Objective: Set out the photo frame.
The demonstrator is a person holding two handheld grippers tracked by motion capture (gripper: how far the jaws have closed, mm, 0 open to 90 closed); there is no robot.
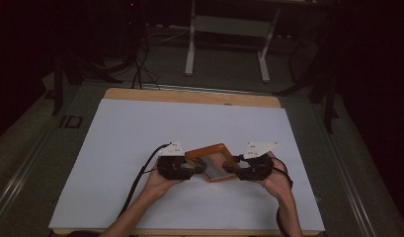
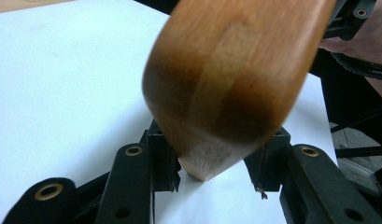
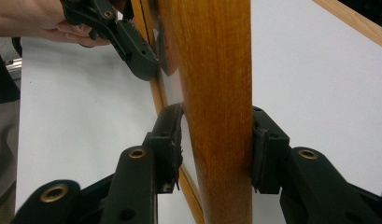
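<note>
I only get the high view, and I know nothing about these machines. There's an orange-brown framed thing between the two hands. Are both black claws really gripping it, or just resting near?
Observer: The right gripper grips it: the wooden frame stands between its jaws, both pressed against it.
Operator: And the left one?
Observer: The left gripper has a rounded corner of the frame wedged between its jaws.
Operator: Is the frame lying flat on the table?
Observer: No. In the left gripper view the corner hangs above the white tabletop, tilted.
</note>
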